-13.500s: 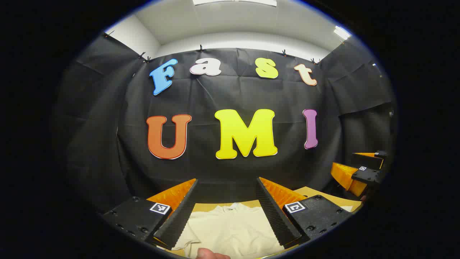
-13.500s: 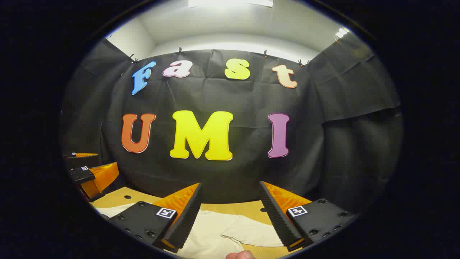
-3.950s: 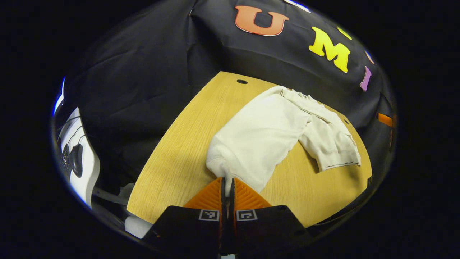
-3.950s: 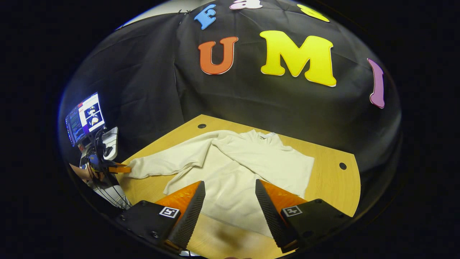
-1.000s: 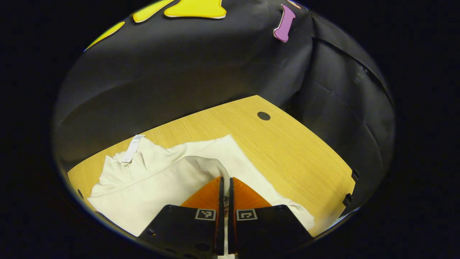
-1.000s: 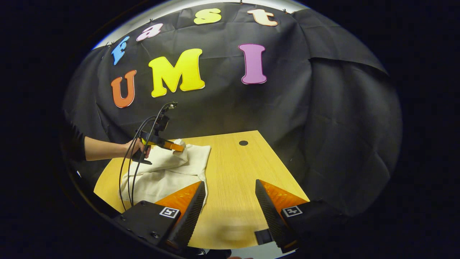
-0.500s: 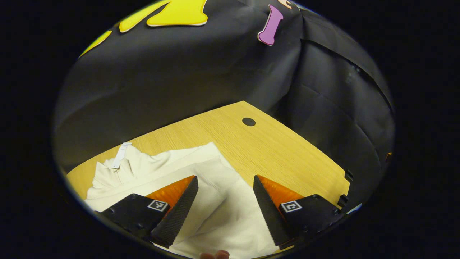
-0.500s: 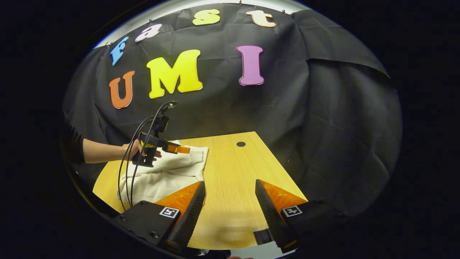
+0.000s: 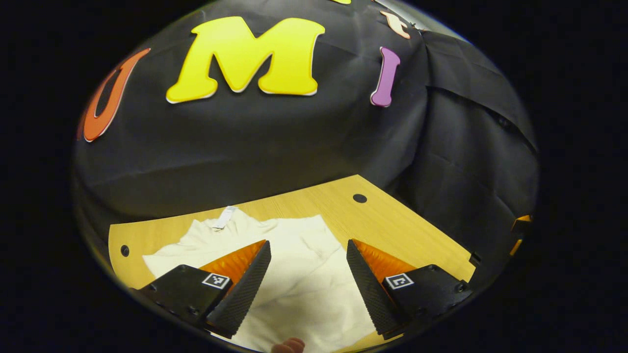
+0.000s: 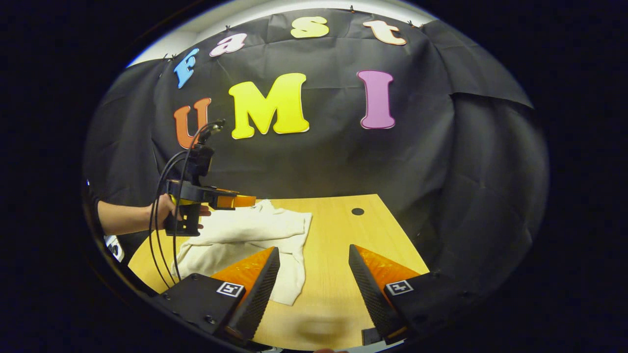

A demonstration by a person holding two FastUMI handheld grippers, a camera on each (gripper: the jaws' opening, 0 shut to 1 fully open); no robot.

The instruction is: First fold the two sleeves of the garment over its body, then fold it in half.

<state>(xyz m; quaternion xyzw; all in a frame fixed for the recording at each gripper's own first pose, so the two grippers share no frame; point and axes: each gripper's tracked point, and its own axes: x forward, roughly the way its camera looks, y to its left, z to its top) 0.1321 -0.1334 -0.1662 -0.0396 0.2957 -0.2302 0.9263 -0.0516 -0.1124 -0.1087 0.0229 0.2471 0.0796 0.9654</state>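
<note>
Left gripper [image 9: 306,274] gaping above sweater [image 9: 304,289], empty; right gripper [image 10: 314,274] agape at 5 o'clock, ready for halving

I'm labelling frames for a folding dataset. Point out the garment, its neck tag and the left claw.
garment [image 9: 304,284]: left gripper view, on the body cloth between the fingers.
neck tag [image 9: 224,217]: left gripper view, on the tag's middle.
left claw [image 10: 245,200]: right gripper view, at its fingertips.

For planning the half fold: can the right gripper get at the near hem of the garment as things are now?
Probably yes. The right gripper is open over bare table, and the garment lies just beside it with its hem corner hanging free. The left gripper is raised farther back, apart from that hem.
</note>
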